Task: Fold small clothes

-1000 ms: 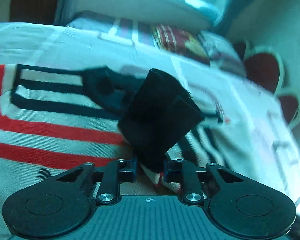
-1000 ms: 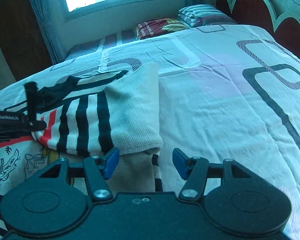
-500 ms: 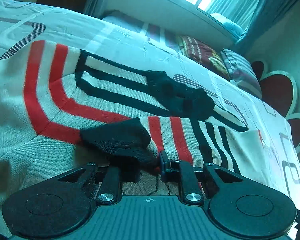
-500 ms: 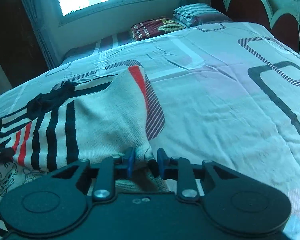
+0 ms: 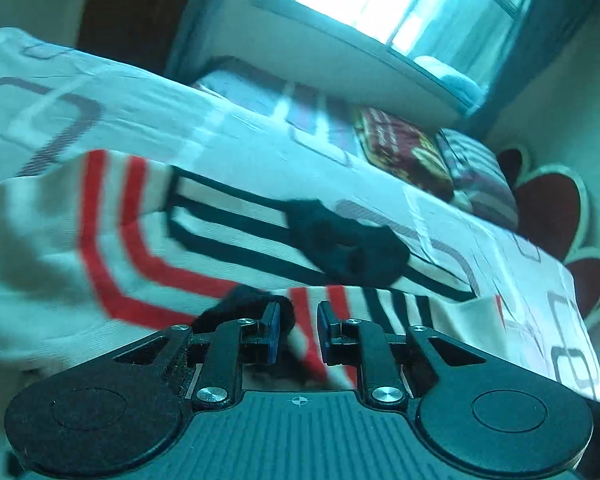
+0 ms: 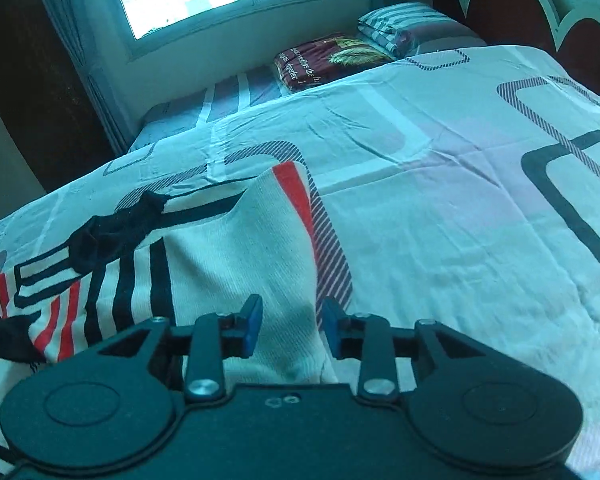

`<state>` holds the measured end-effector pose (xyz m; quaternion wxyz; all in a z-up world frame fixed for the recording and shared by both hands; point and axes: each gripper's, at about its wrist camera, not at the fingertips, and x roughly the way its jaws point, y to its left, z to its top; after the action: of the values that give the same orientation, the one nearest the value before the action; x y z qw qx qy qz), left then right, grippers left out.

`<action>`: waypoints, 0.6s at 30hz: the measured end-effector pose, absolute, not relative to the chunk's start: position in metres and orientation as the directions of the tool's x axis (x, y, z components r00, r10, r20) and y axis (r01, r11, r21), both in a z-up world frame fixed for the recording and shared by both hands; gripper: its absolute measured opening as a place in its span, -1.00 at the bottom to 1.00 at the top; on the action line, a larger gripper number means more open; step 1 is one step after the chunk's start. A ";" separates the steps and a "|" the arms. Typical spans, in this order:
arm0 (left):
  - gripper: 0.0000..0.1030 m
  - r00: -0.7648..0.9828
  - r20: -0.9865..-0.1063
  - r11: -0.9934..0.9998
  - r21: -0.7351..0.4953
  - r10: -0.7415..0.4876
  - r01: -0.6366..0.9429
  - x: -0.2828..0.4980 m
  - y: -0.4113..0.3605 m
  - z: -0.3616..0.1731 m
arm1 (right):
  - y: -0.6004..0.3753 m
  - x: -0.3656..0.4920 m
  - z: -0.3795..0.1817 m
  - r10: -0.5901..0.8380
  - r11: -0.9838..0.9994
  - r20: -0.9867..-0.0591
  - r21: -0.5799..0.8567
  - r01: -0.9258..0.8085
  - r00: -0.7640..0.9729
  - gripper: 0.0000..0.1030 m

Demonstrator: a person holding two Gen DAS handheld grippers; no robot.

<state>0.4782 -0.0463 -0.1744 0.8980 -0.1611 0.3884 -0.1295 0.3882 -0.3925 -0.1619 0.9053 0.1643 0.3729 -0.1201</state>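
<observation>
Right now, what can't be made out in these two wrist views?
- Left wrist: whether the left gripper pinches the striped sweater or the black cuff; motion blur.
- Right wrist: the sweater's near hem, hidden behind the right gripper.
- Both: the sweater's full outline, cut off by frame edges.

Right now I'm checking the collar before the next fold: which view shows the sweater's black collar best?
The left wrist view: the black collar sits mid-frame on the striped sweater, though motion-blurred. The right wrist view shows the collar smaller, at the left, seen at a slant.
</observation>
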 end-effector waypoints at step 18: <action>-0.64 0.654 -0.698 0.950 -0.288 -0.292 0.117 0.483 -0.054 -0.190 | -0.408 0.454 -0.177 -0.178 0.916 -0.689 0.145 0.374 0.703 -0.41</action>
<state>0.4826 -0.0544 -0.1898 0.9029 -0.1093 0.4000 -0.1134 0.4540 -0.4085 -0.1772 0.9123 0.1385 0.3545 -0.1513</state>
